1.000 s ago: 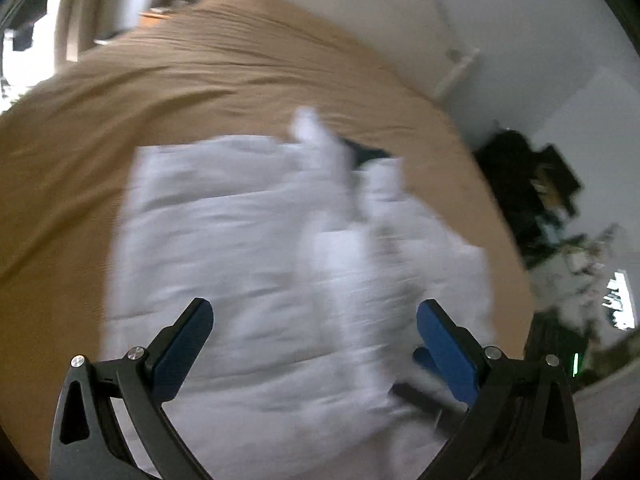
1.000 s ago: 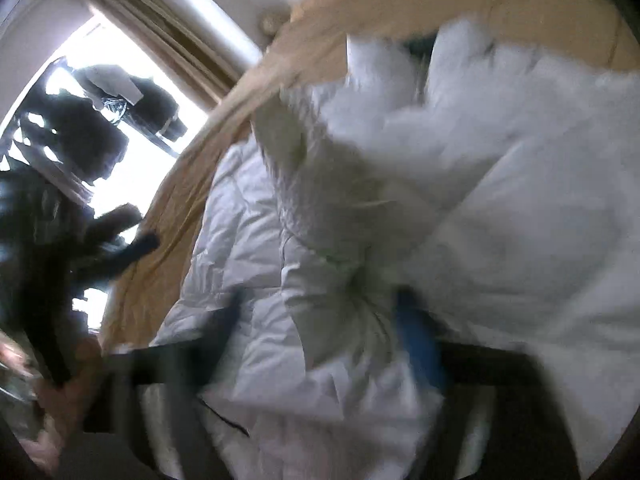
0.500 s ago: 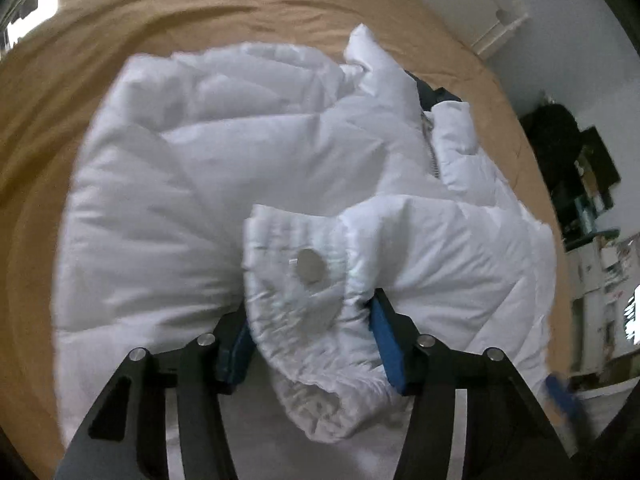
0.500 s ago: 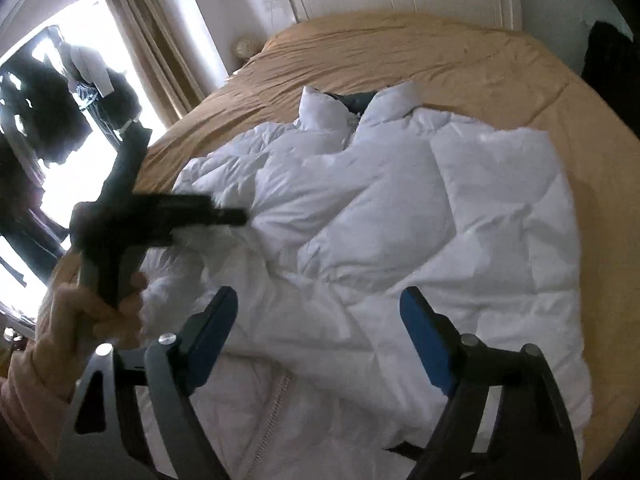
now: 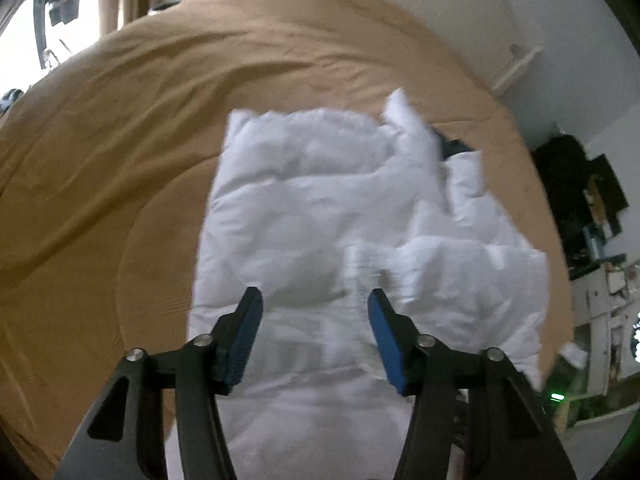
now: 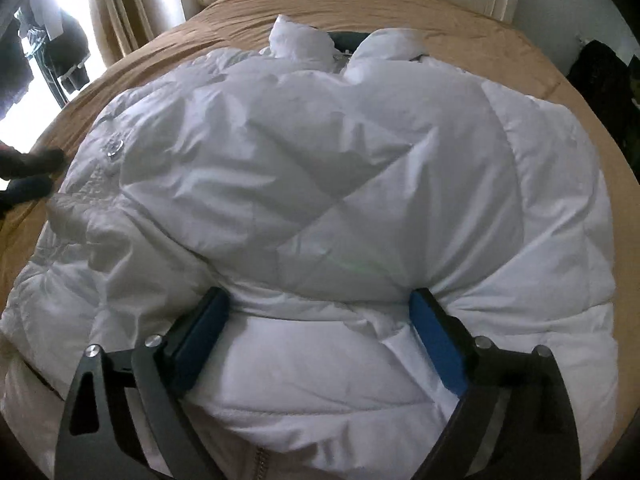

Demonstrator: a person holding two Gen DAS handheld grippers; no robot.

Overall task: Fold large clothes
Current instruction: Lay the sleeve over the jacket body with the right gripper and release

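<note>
My white jacket (image 6: 320, 184) lies spread on the tan bed (image 6: 400, 4). My left gripper (image 5: 314, 300) has just been opening, fingers apart above it, nothing pinched. My right gripper (image 6: 320, 300) has just widened too, fingers straddling a puffy fold.

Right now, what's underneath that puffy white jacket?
The white jacket lies on a tan bedspread, visible all around it. Whatever sits directly beneath the jacket is covered, so I can't tell.
</note>
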